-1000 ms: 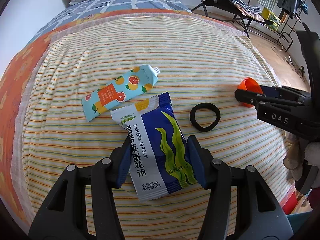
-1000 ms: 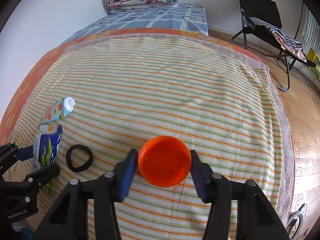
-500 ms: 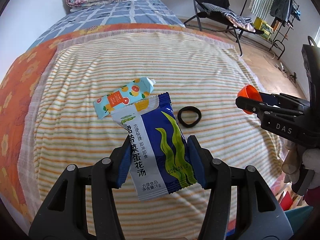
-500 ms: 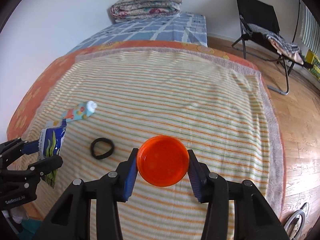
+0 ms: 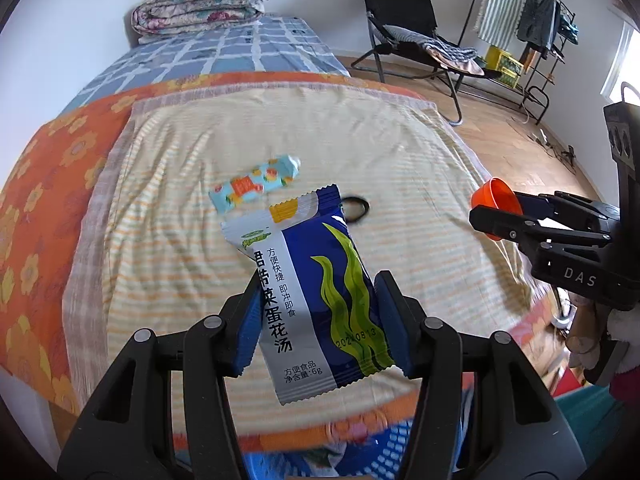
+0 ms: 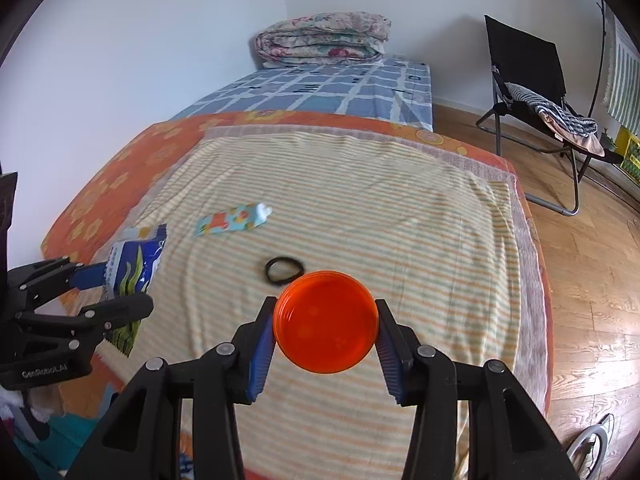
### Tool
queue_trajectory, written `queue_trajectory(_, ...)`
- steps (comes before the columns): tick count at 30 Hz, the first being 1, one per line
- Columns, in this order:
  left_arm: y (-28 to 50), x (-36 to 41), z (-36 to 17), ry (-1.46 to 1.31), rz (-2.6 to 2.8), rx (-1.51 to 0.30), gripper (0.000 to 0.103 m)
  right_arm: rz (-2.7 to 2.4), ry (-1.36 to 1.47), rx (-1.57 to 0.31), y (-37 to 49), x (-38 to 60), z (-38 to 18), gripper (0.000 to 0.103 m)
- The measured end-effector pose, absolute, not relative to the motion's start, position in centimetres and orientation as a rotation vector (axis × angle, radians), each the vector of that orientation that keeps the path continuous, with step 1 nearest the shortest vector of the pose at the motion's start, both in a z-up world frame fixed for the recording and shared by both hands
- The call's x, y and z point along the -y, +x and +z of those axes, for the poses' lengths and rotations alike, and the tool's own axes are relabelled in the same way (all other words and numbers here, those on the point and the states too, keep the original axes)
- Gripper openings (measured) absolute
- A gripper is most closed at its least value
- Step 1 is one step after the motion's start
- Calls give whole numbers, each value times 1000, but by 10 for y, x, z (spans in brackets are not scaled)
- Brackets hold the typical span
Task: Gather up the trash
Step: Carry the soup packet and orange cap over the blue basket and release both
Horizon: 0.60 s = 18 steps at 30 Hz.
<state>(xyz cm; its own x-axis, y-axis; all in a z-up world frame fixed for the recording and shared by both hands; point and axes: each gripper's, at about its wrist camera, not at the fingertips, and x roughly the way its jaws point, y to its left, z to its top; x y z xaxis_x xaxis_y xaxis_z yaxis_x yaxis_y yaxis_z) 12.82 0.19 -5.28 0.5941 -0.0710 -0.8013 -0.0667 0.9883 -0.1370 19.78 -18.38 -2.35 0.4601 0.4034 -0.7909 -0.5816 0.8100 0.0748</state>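
My left gripper (image 5: pixel 318 312) is shut on a blue and white soup packet (image 5: pixel 308 276), held above the striped blanket (image 5: pixel 280 140); the packet (image 6: pixel 134 264) and left gripper (image 6: pixel 96 292) also show at the left of the right wrist view. An orange round lid (image 6: pixel 326 322) sits clamped between the pads of my right gripper (image 6: pixel 324 332), lifted off the bed; the lid (image 5: pixel 494 200) and right gripper (image 5: pixel 508 216) appear at the right of the left wrist view. On the blanket lie a light blue tube with orange fruit print (image 5: pixel 256 188) (image 6: pixel 232 220) and a black hair tie (image 5: pixel 355 209) (image 6: pixel 284 270).
An orange flowered sheet (image 5: pixel 44 184) edges the blanket; a folded quilt (image 6: pixel 324 40) lies at the bed's far end. A black folding chair (image 6: pixel 532 92) stands on the wooden floor (image 6: pixel 592 280) to the right. A blue basket (image 5: pixel 356 456) shows below the bed's near edge.
Both grippers have risen and drawn back from the bed with packet and lid still held. The tube and hair tie look smaller and farther; the bed's near edge and basket have come into view.
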Motion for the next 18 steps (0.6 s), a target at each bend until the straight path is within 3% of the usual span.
queue_trajectory(18, 27, 19, -83, -179, -82, -1017, 55, 753, -185, -998, 84, 198, -45, 48)
